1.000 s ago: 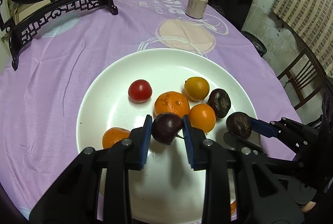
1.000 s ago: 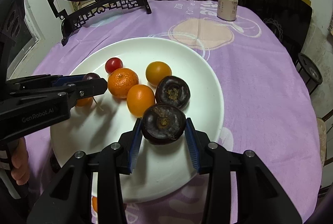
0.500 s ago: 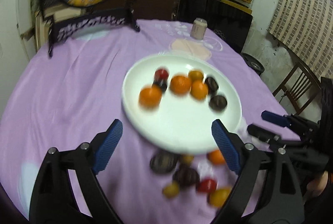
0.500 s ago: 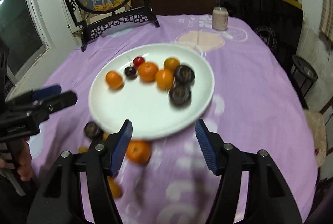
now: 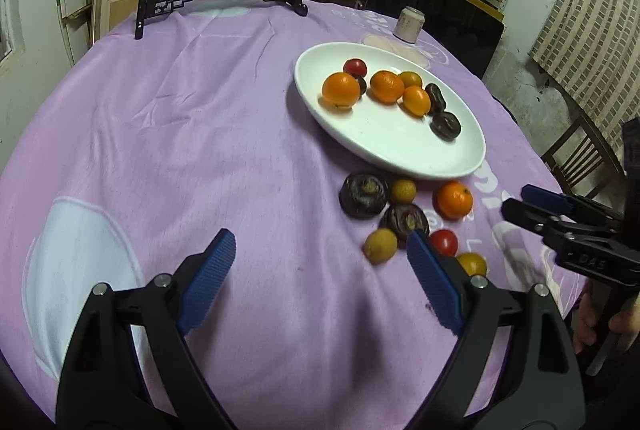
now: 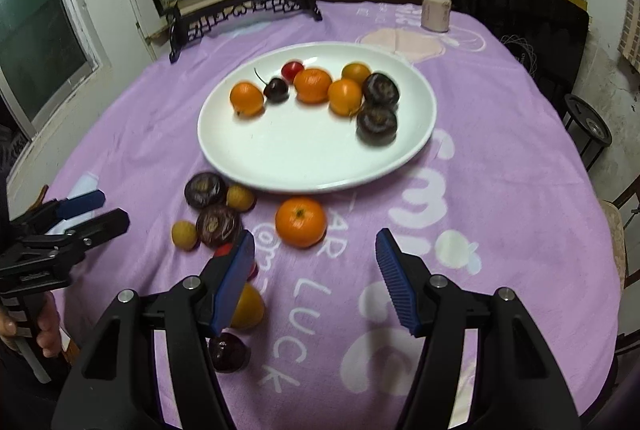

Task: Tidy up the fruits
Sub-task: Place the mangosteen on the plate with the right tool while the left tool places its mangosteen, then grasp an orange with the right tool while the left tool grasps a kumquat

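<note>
Purple-clothed round desk (image 5: 200,118), shelves behind. Left wrist view: left gripper (image 5: 320,270) wide open, empty, over bare cloth. White plate (image 5: 384,146) holds seven fruits: three oranges, one yellow, one red, two dark. Loose beside it: two dark mangosteens (image 5: 363,194), two longans, mandarin (image 5: 454,199), cherry tomato, one small orange fruit

Right wrist view: right gripper (image 6: 316,270) half open, empty, near loose mandarin (image 6: 301,221). Plate (image 6: 312,158) shows eight here, a stemmed cherry (image 6: 276,89) included. Fruits likely light, round, roll easily, soft-skinned; pinch across the widest middle, gently

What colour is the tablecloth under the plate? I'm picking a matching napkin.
Light purple tablecloth with white and pale pink prints; the right wrist view shows it best.
</note>
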A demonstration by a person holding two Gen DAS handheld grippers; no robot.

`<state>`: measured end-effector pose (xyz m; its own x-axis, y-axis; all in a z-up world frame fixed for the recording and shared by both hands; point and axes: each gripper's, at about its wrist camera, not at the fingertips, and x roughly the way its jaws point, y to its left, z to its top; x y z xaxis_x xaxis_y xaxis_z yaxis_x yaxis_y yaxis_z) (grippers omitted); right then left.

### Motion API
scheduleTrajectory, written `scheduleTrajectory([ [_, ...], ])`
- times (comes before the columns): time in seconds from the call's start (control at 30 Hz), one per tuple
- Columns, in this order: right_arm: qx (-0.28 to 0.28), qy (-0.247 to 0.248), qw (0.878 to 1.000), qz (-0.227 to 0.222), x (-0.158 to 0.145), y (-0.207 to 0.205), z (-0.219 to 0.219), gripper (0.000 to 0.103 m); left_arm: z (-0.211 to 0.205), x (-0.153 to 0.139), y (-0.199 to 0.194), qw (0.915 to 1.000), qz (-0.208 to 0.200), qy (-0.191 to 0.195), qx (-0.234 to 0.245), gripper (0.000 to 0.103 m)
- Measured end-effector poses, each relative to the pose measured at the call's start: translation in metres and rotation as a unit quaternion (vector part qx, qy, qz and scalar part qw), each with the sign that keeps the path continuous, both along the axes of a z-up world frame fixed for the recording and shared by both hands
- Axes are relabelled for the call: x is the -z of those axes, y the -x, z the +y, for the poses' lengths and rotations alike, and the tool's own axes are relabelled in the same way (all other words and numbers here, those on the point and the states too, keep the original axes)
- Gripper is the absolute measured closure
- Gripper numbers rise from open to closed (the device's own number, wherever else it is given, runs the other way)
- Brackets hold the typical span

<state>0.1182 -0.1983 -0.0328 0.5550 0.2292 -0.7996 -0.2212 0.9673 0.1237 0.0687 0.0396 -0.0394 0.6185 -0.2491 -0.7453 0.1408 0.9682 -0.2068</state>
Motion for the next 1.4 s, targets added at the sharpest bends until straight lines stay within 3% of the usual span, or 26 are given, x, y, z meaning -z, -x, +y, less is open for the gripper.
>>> scheduleTrajectory([
  [0.37, 0.006, -0.01, 0.999, 0.035, 0.036, -0.036, 0.012, 0.041, -0.003, 0.009, 0.016, 0.9996, 0.01, -0.017, 0.02, 0.014],
  [0.4, 0.004, -0.01, 0.999, 0.034, 0.038, -0.038, 0.014, 0.046, -0.001, 0.01, 0.016, 0.9996, 0.012, -0.016, 0.019, 0.014],
  [0.43, -0.005, -0.01, 0.999, 0.034, 0.041, -0.04, 0.018, 0.066, -0.001, 0.01, 0.016, 0.9996, 0.013, -0.015, 0.019, 0.014],
  [0.8, 0.01, -0.016, 1.0, 0.022, 0.023, -0.011, -0.003, 0.066, -0.034, 0.013, 0.006, 0.9976, 0.004, -0.033, 0.061, 0.015],
  [0.93, 0.025, -0.029, 0.999, 0.02, 0.021, 0.003, -0.019, 0.066, -0.051, 0.019, -0.003, 0.9954, 0.008, -0.039, 0.087, 0.035],
  [1.03, 0.028, -0.038, 0.999, 0.021, 0.021, 0.008, -0.027, 0.066, -0.06, 0.028, -0.014, 0.9946, 0.021, -0.048, 0.089, 0.04],
  [1.13, 0.03, -0.048, 0.998, 0.024, 0.021, 0.009, -0.032, 0.066, -0.064, 0.037, -0.022, 0.9941, 0.036, -0.042, 0.093, 0.068],
  [1.3, 0.033, -0.058, 0.997, 0.024, 0.019, 0.009, -0.035, 0.066, -0.067, 0.041, -0.022, 0.9938, 0.023, -0.049, 0.098, 0.068],
  [1.33, 0.032, -0.06, 0.997, 0.024, 0.019, 0.009, -0.034, 0.066, -0.066, 0.041, -0.021, 0.9938, 0.022, -0.049, 0.098, 0.07],
  [1.37, 0.031, -0.061, 0.997, 0.024, 0.019, 0.009, -0.033, 0.066, -0.065, 0.04, -0.021, 0.994, 0.023, -0.05, 0.095, 0.079],
  [1.4, 0.03, -0.061, 0.997, 0.023, 0.018, 0.01, -0.033, 0.066, -0.064, 0.039, -0.02, 0.9941, 0.024, -0.049, 0.094, 0.08],
])
